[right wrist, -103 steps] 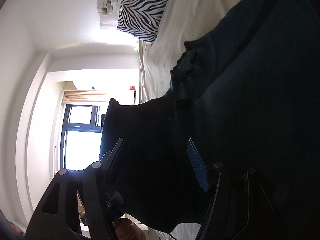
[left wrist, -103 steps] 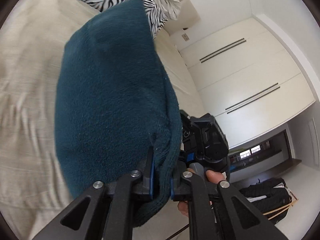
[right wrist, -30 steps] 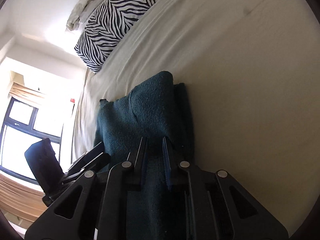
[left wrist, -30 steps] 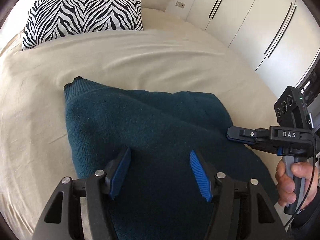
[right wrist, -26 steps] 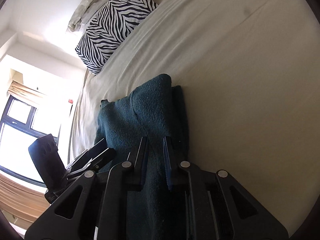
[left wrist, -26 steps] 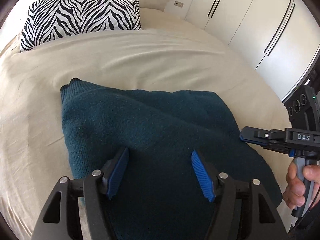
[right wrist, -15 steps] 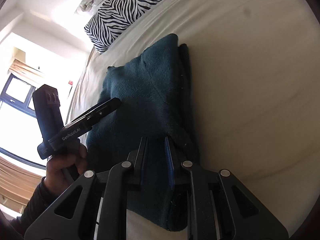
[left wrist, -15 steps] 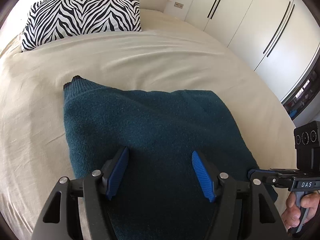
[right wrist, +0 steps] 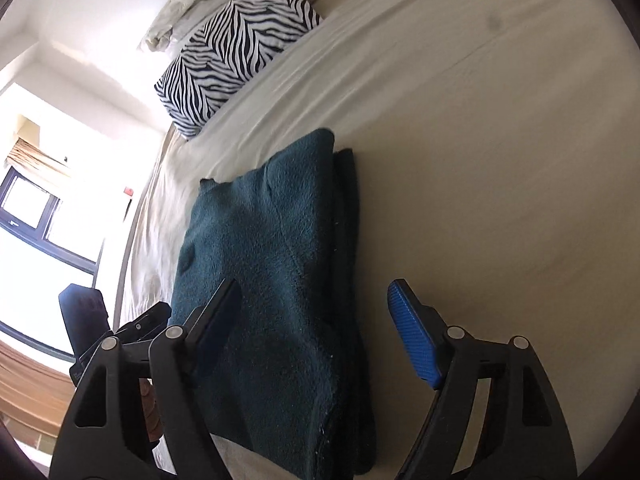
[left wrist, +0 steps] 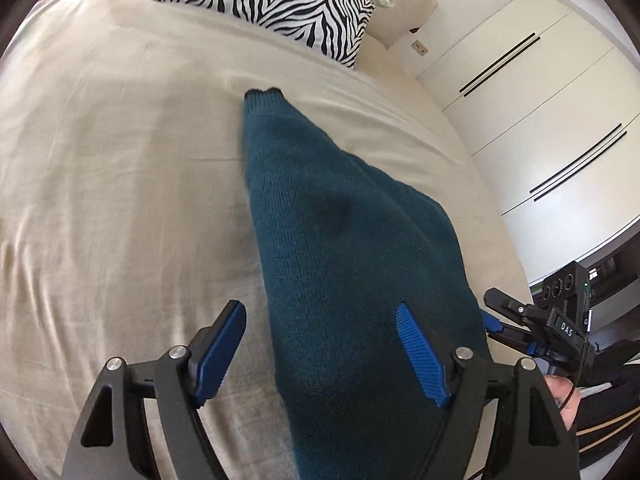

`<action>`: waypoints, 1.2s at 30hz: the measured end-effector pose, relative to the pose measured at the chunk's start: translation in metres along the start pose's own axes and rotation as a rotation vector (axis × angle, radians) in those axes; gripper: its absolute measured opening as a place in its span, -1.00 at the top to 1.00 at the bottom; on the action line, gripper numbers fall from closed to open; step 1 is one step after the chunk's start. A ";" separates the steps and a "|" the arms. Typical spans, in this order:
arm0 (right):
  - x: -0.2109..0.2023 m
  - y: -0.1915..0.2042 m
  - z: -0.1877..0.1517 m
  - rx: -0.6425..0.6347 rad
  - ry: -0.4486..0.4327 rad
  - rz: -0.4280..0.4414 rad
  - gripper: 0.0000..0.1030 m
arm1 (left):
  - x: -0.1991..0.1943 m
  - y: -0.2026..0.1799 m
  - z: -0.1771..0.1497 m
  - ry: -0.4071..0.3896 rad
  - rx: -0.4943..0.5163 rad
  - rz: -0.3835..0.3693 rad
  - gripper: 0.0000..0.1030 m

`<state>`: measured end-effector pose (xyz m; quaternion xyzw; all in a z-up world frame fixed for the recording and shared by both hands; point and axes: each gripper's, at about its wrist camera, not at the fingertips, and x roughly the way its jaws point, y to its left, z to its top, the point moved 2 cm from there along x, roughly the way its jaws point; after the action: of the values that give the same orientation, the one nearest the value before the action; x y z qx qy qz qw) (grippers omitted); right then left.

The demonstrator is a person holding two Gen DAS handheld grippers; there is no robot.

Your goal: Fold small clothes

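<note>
We find a dark teal knitted sweater [left wrist: 340,264] lying folded on the bed [left wrist: 120,160], near the bed's foot edge and well apart from the zebra-print pillow [left wrist: 272,4] at the head end. In the right wrist view the sweater [right wrist: 264,264] shows stacked layers along its right side, with a ribbed cuff or hem end pointing toward the pillow [right wrist: 236,48].

The left hand-held gripper [left wrist: 320,352] hangs over the sweater's near end; its jaws are opening and its blue pads [left wrist: 420,356] press on nothing, though fabric lies beneath and between them. The right hand-held gripper [right wrist: 312,328] likewise has its jaws opening, spread across the folded edge without contact that we can see. Behind the bed stand white wardrobe doors [left wrist: 540,120]. A crumpled pale sheet [right wrist: 192,4] lies beyond the pillow.
</note>
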<state>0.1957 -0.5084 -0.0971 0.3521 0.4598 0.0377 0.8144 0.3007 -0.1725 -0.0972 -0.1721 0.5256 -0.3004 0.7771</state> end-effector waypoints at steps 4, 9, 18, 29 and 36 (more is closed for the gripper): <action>0.035 -0.005 0.011 0.039 0.054 0.021 -0.22 | 0.026 -0.002 0.004 0.072 -0.011 -0.026 -0.53; 0.060 0.009 0.019 -0.019 0.103 -0.077 0.36 | 0.037 -0.010 0.013 0.109 0.005 0.026 -0.13; 0.038 0.088 -0.002 -0.219 0.021 -0.252 0.61 | -0.020 -0.023 -0.006 0.065 0.084 0.064 0.19; 0.021 0.231 -0.105 -0.384 0.016 -0.090 0.61 | -0.182 0.039 -0.070 -0.062 0.138 0.134 0.18; 0.063 0.259 -0.177 -0.332 0.111 0.013 0.61 | -0.210 0.106 -0.120 -0.036 0.076 0.160 0.17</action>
<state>0.1627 -0.1953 -0.0433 0.2132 0.4893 0.1377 0.8343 0.1648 0.0496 -0.0556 -0.1055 0.5116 -0.2541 0.8140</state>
